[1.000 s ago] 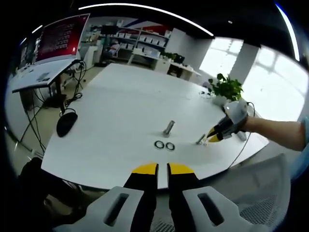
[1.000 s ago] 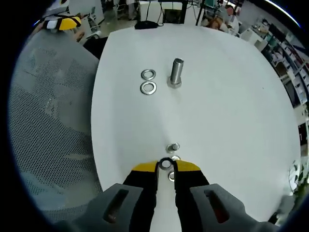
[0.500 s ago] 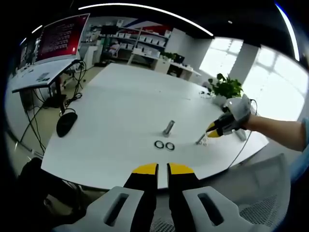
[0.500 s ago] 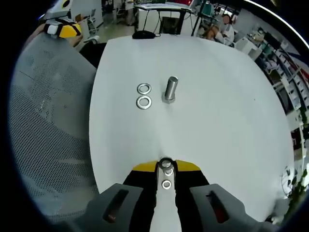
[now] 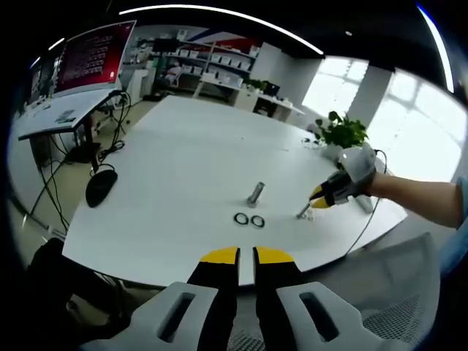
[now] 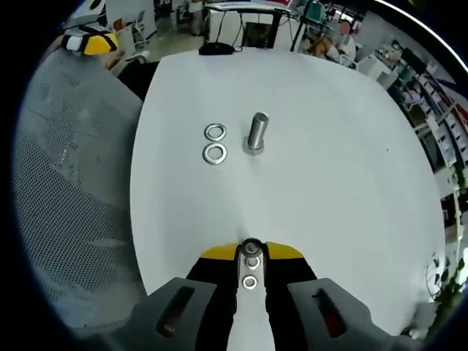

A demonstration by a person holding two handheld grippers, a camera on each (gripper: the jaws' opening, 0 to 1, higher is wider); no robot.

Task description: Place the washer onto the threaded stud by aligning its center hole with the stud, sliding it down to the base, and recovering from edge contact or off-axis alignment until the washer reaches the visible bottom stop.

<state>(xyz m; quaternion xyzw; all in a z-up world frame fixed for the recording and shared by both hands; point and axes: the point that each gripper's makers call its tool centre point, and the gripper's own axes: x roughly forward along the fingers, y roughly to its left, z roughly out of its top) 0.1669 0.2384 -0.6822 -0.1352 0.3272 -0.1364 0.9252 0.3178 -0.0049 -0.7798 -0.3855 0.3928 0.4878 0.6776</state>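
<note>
In the right gripper view my right gripper [image 6: 251, 251] is shut on a thin steel washer [image 6: 251, 246], pinched edge-on between the yellow tips. A short threaded stud [image 6: 252, 262] on the white table [image 6: 344, 175] shows through the gap just behind the tips, under the washer. Farther ahead stand a taller stud [image 6: 255, 131] and two loose washers [image 6: 215, 142]. In the left gripper view my left gripper [image 5: 246, 254] hangs shut and holding nothing off the table's near edge. There the right gripper [image 5: 322, 199] hovers over the short stud [image 5: 303, 211], right of the tall stud [image 5: 255, 193] and washers [image 5: 249, 219].
A mesh chair [image 6: 66, 183] sits along the table's left edge in the right gripper view, with the left gripper [image 6: 91, 42] beyond it. A black mouse [image 5: 101, 185] lies on the table's left end, and a potted plant [image 5: 342, 134] stands at the far right. A desk with a monitor [image 5: 93, 55] stands behind.
The right gripper has moved forward with the washer: the short stud that stood ahead of its tips one second ago now lies between the jaws. The left gripper has not moved.
</note>
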